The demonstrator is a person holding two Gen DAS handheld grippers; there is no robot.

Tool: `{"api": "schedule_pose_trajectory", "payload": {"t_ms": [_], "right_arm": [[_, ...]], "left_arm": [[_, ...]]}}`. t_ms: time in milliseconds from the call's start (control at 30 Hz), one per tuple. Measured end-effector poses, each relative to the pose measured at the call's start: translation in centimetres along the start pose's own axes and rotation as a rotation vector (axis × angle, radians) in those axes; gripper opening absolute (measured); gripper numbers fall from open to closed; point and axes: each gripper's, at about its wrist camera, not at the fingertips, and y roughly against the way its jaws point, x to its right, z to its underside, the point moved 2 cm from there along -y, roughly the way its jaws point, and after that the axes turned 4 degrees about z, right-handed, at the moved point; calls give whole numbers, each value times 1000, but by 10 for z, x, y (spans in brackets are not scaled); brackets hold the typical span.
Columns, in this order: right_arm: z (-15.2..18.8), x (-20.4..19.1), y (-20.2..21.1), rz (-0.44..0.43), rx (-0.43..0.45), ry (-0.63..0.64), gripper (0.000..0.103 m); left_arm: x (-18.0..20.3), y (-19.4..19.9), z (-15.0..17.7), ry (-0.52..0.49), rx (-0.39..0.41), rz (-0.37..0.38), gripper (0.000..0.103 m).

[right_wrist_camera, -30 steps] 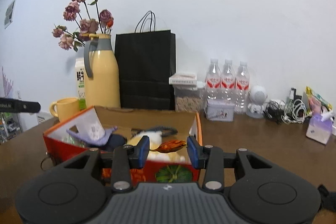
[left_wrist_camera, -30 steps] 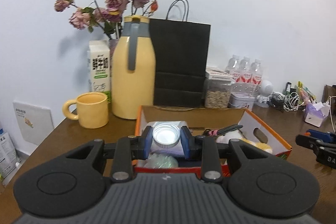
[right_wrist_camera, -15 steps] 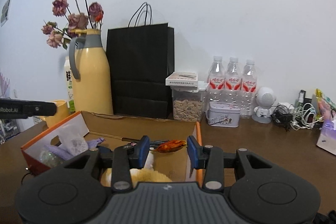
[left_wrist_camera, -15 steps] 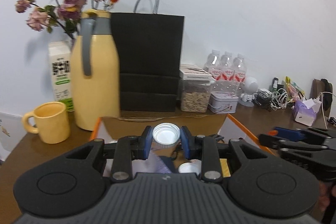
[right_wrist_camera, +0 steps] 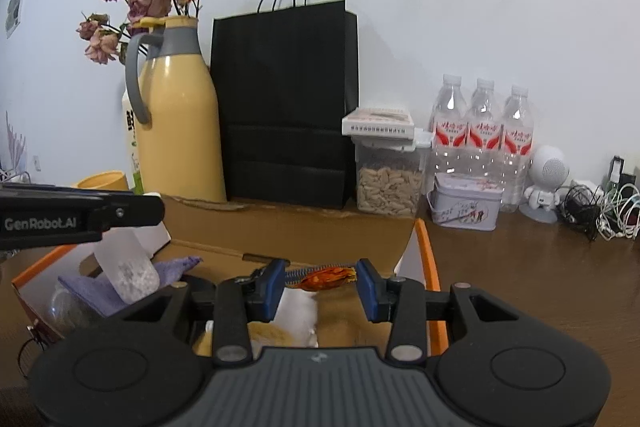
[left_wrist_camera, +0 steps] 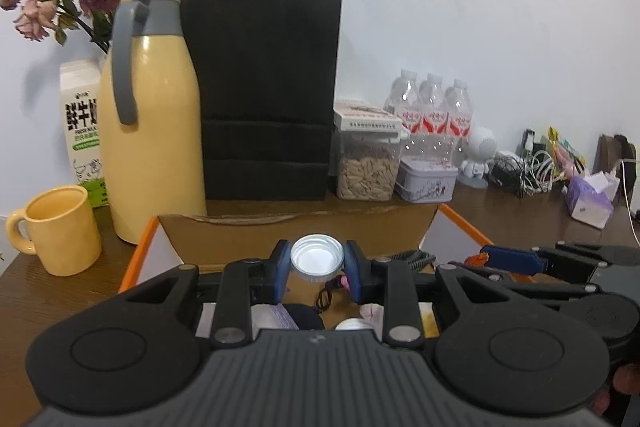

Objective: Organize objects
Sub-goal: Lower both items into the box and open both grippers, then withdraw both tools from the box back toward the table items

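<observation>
Above an orange-edged cardboard box (left_wrist_camera: 298, 227) at 6 o'clock of a black paper bag (left_wrist_camera: 264, 95), the left gripper (left_wrist_camera: 317, 263) clamps a white-capped bottle (left_wrist_camera: 317, 259); the right gripper (right_wrist_camera: 322, 277) pinches an orange dried flower (right_wrist_camera: 328, 275).

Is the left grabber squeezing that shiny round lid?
Touching. The left wrist view shows the left gripper with both blue pads pressed against the sides of the silver lid, holding it above the box.
</observation>
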Motion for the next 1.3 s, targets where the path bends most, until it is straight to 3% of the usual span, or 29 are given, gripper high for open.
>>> {"api": "schedule_pose_trajectory", "payload": {"t_ms": [67, 100, 133, 167, 200, 233, 267, 300, 333, 800, 1300], "right_arm": [[2, 2, 0, 1, -3, -6, 38], [2, 2, 1, 0, -4, -9, 38], [2, 3, 1, -2, -3, -13, 39], [3, 5, 3, -9, 0, -20, 42], [3, 5, 4, -14, 0, -23, 55], [3, 6, 5, -16, 2, -26, 73], [3, 7, 6, -15, 6, -28, 84], [2, 7, 8, -13, 11, -30, 100], [2, 8, 9, -12, 18, -32, 103], [1, 11, 12, 9, 22, -47, 103], [12, 3, 66, 49, 69, -13, 103]], "left_arm": [[0, -1, 2, -9, -1, 6, 30], [0, -1, 3, -10, 4, 6, 38], [0, 0, 3, -9, 8, 4, 46], [-1, 0, 3, -8, 13, 1, 67], [-2, 1, 3, -7, 22, -5, 87], [-3, 2, 2, -4, 30, -14, 94], [-4, 2, 2, -2, 39, -23, 103], [-5, 3, 2, 3, 47, -28, 103], [-6, 3, 1, 10, 49, -33, 103], [-10, 8, 0, 24, 50, -61, 103], [-27, 77, 9, 32, 106, -103, 103]]}}
